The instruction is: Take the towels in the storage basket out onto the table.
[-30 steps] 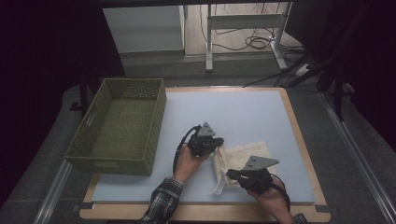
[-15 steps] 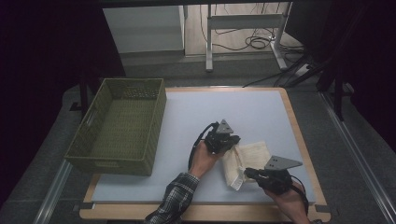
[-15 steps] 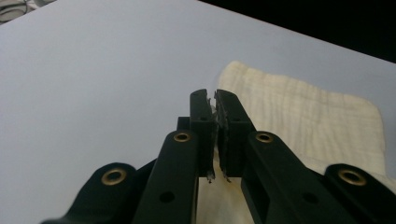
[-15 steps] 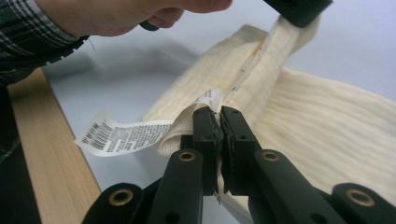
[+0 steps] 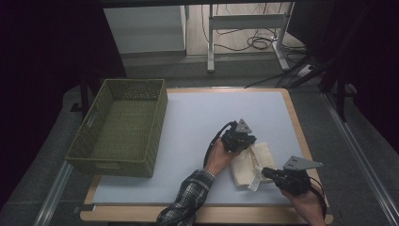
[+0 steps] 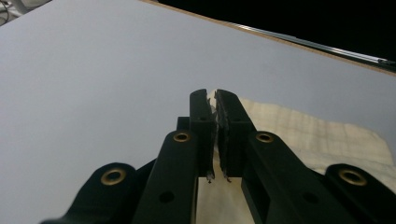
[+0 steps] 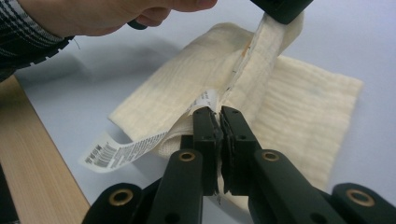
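Observation:
A cream cloth (image 5: 249,162) lies folded on the pale blue table top (image 5: 197,122), right of centre near the front. My left gripper (image 5: 244,142) is shut on the cloth's far edge, and in the left gripper view a thin strip of cloth (image 6: 214,100) shows between its black jaws. My right gripper (image 5: 266,173) is shut on the cloth's near edge beside a white printed label (image 7: 123,149). In the right gripper view the cloth (image 7: 299,107) stretches up from my right gripper (image 7: 217,114) to the other gripper at the top.
A green woven basket (image 5: 123,127) stands on the table's left side. The table's wooden rim (image 5: 301,136) runs close to the right hand. Desk legs and cables (image 5: 254,42) lie on the floor beyond the table.
Both hands and the cloth have moved to the right across the table. The cloth has gone from a spread shape to a narrower fold between the two grippers.

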